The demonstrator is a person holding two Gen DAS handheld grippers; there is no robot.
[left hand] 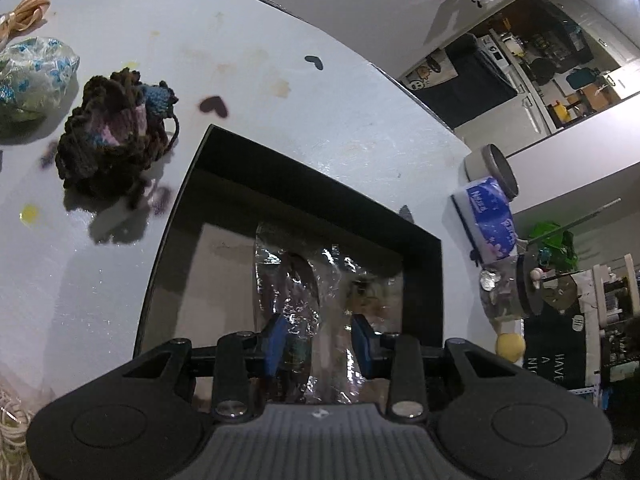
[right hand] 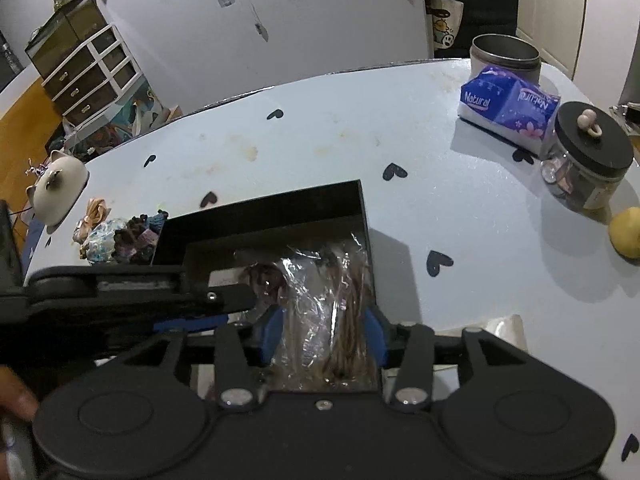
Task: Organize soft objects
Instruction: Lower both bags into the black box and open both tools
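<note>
Here left gripper clasps plastic packet | right gripper likewise | lemon right-view only

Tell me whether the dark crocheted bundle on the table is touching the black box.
Apart. In the left wrist view, bare white tabletop shows between the crocheted bundle and the black box along its left wall; the right wrist view is too foreshortened to judge.

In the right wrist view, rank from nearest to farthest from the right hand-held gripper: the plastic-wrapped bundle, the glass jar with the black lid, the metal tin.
1. Plastic-wrapped bundle: between the right hand-held gripper fingers, inside the black box.
2. Glass jar with the black lid: right side of the table.
3. Metal tin: far edge, behind the blue tissue pack.
</note>
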